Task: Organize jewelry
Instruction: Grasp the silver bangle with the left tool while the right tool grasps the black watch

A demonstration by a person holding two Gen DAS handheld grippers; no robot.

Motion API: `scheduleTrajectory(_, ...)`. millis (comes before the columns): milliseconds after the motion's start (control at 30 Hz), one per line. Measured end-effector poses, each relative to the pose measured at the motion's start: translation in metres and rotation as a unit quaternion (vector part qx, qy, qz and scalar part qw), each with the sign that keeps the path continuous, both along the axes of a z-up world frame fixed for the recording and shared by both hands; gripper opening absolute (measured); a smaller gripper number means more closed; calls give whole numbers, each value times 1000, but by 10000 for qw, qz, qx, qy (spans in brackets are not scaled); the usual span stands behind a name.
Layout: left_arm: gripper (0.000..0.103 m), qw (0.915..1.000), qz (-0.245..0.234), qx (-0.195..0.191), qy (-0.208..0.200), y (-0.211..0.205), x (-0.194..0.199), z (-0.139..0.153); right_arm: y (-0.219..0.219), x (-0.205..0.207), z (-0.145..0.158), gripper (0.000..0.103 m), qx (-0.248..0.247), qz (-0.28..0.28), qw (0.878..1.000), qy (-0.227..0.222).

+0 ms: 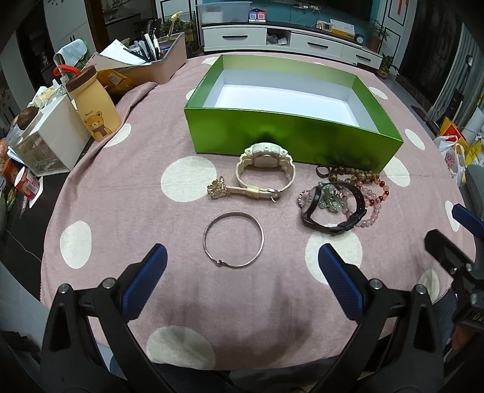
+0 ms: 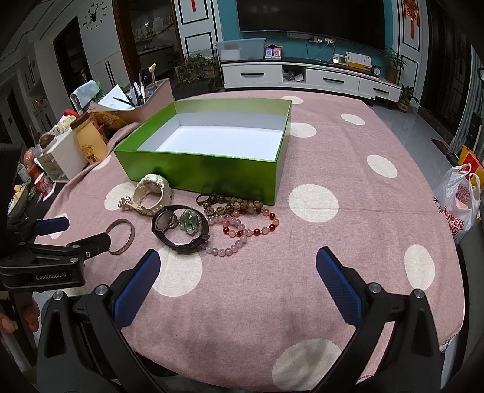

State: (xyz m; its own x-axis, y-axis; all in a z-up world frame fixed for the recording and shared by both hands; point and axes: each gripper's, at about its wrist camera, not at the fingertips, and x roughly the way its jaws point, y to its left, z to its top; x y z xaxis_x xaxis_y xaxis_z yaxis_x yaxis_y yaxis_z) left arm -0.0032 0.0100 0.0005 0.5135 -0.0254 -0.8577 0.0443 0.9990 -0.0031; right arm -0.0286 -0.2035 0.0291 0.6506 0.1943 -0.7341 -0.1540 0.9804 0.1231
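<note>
Both claws point(image 1: 242, 266) point(image 2: 237, 272) spread, cloth point(image 2: 348, 211) bare ahead

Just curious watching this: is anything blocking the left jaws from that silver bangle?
Nothing visible does. The silver bangle lies flat on bare cloth, straight ahead of the open left gripper. The cream watch lies beyond it, toward the green box.

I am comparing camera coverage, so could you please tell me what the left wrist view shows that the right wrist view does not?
Only the left wrist view shows the silver bangle whole, lying ahead of the open left gripper. Only the right wrist view shows the wall clock and the bare cloth ahead of the open right gripper. Both show the green box, the cream watch, the black watch and the bead bracelets.
</note>
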Motion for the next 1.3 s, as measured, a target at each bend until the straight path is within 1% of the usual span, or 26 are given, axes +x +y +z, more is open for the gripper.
scheduleTrajectory(100, 101, 9998, 68, -151, -94, 13, -1, 1, -10, -1, 3, 102, 146, 23, 9998, -104)
scheduleTrajectory(200, 101, 9993, 188, -288, -157, 30, -2, -1, -20, 0, 1, 102, 311, 71, 9994, -107)
scheduleTrajectory(333, 101, 9981, 394, -454, -90, 48, -1, -11, -24, 3, -9, 102, 455, 177, 9988, 73)
scheduleTrajectory(433, 101, 9972, 522, -533, 3, 55, 2, -20, -17, 9, -20, 102, 538, 275, 9979, 243)
scheduleTrajectory(500, 101, 9965, 578, -603, 77, 57, 6, -27, -13, 11, -23, 99, 586, 317, 9974, 285)
scheduleTrajectory(600, 101, 9965, 577, -590, 110, 56, 11, -33, -4, 17, -28, 90, 670, 374, 9963, 384)
scheduleTrajectory(667, 100, 9967, 571, -561, 99, 54, 14, -36, 2, 22, -34, 81, 691, 420, 9957, 460)
scheduleTrajectory(700, 99, 9970, 576, -517, 94, 54, 16, -38, 5, 24, -36, 79, 682, 449, 9955, 476)
scheduleTrajectory(767, 92, 9973, 544, -478, 105, 53, 20, -41, 11, 28, -40, 70, 623, 525, 9955, 491)
scheduleTrajectory(833, 84, 9977, 506, -429, 132, 51, 23, -45, 17, 34, -42, 64, 557, 612, 9955, 462)
scheduleTrajectory(867, 82, 9978, 489, -421, 145, 51, 24, -46, 19, 37, -42, 61, 536, 634, 9955, 450)
scheduleTrajectory(933, 74, 9979, 458, -426, 180, 51, 26, -49, 23, 42, -41, 58, 501, 700, 9955, 403)
scheduleTrajectory(967, 72, 9979, 444, -423, 198, 50, 27, -51, 27, 45, -41, 56, 464, 754, 9954, 355)
scheduleTrajectory(1033, 61, 9982, 400, -398, 226, 49, 30, -53, 34, 51, -41, 53, 336, 834, 9955, 296)
scheduleTrajectory(1100, 56, 9984, 360, -370, 227, 48, 31, -55, 38, 56, -44, 50, 254, 889, 9953, 283)
scheduleTrajectory(1167, 56, 9988, 325, -295, 211, 46, 33, -55, 41, 59, -45, 47, 182, 917, 9953, 267)
scheduleTrajectory(1200, 53, 9989, 309, -274, 206, 46, 33, -56, 43, 62, -46, 46, 126, 932, 9953, 252)
scheduleTrajectory(1233, 49, 9992, 279, -227, 198, 44, 34, -56, 44, 63, -47, 43, 88, 947, 9951, 251)
scheduleTrajectory(1267, 47, 9994, 242, -175, 189, 42, 33, -56, 45, 64, -48, 39, 69, 972, 9949, 253)
scheduleTrajectory(1300, 45, 9996, 194, -113, 176, 40, 33, -56, 47, 66, -49, 37, 17, 1009, 9946, 245)
